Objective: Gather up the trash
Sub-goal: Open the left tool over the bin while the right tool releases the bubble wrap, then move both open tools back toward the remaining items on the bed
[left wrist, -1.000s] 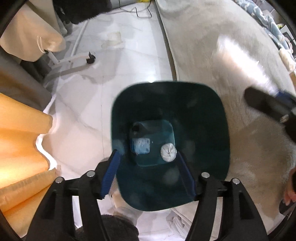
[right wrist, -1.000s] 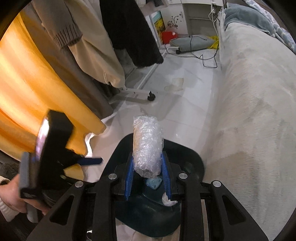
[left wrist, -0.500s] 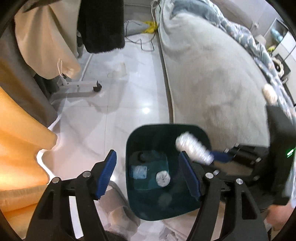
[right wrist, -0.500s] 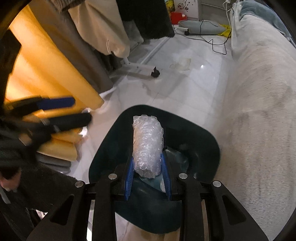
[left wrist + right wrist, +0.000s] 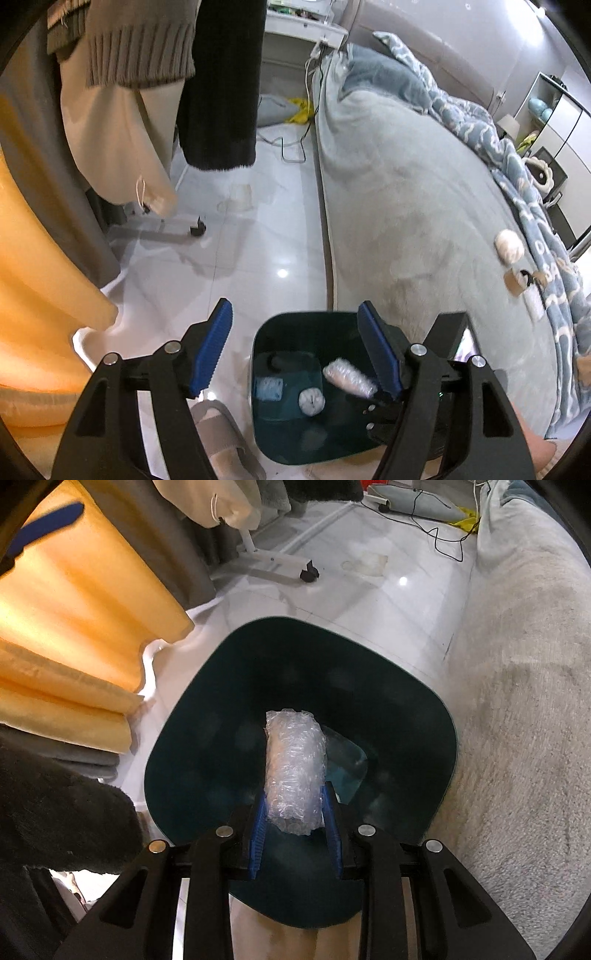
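Bubble-wrap roll (image 5: 295, 768) still clamped in right gripper (image 5: 295, 818), now lower over bin (image 5: 406, 709); left gripper (image 5: 295, 350) wide open, empty, pulled back.

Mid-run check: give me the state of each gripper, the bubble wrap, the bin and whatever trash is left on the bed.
Left gripper: open, empty.
Right gripper: shut on the bubble wrap roll.
Bubble wrap roll: held over the bin opening, not released.
Trash bin: uncovered, upright on the floor beside the bed.
White wad: lying in the bin.
Crumpled paper ball: on the bed, uncollected.
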`<act>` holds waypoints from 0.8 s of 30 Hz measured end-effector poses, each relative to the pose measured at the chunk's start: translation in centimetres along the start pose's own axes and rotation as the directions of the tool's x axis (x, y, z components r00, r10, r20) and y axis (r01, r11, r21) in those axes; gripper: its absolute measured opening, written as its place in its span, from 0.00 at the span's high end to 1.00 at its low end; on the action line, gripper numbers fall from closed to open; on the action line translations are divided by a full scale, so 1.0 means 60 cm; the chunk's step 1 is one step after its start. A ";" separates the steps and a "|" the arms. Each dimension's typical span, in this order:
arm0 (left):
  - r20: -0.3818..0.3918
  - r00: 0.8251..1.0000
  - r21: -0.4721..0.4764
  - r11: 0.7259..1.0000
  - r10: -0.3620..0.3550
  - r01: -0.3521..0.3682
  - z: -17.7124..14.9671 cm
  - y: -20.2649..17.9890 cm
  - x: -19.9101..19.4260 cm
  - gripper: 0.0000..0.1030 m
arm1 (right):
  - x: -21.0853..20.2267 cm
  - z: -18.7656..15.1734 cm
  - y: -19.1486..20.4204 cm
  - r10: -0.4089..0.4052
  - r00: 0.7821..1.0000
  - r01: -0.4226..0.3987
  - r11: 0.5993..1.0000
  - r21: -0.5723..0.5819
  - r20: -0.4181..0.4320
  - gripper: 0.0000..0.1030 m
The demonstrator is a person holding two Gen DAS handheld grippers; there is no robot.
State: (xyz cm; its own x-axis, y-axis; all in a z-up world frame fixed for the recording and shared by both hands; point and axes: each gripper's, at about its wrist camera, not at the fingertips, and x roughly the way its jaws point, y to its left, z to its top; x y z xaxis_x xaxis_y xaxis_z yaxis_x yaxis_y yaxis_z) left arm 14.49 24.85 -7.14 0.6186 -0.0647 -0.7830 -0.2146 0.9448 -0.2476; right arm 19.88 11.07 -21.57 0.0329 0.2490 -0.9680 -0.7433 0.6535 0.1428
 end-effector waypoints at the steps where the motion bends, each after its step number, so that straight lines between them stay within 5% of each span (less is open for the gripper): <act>1: 0.016 1.000 0.004 1.000 0.004 -0.004 0.003 -0.001 -0.004 0.29 | 0.003 0.000 0.000 -0.011 1.000 0.011 1.000 -0.002 -0.010 0.68; 5: 0.061 0.998 0.013 1.000 0.020 -0.021 0.011 -0.006 -0.017 0.29 | 0.003 -0.007 0.004 -0.024 0.999 0.024 1.000 -0.003 -0.024 0.35; 16: 0.142 0.990 0.034 0.999 -0.010 0.005 0.033 -0.040 -0.052 0.25 | -0.055 0.004 0.002 0.064 0.994 -0.067 0.998 0.023 0.091 0.21; 24: 0.176 0.983 0.056 0.998 -0.049 0.040 0.050 -0.091 -0.059 0.22 | -0.131 0.004 -0.015 0.039 0.973 -0.051 0.998 0.045 0.229 0.18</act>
State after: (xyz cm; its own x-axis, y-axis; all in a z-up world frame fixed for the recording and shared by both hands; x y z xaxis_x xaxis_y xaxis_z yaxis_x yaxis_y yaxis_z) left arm 15.73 20.86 -1.30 0.7517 -0.0533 -0.6574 -0.1473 0.9580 -0.2461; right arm 20.45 8.68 -14.03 0.1562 0.4316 -0.8884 -0.7132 0.6716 0.2009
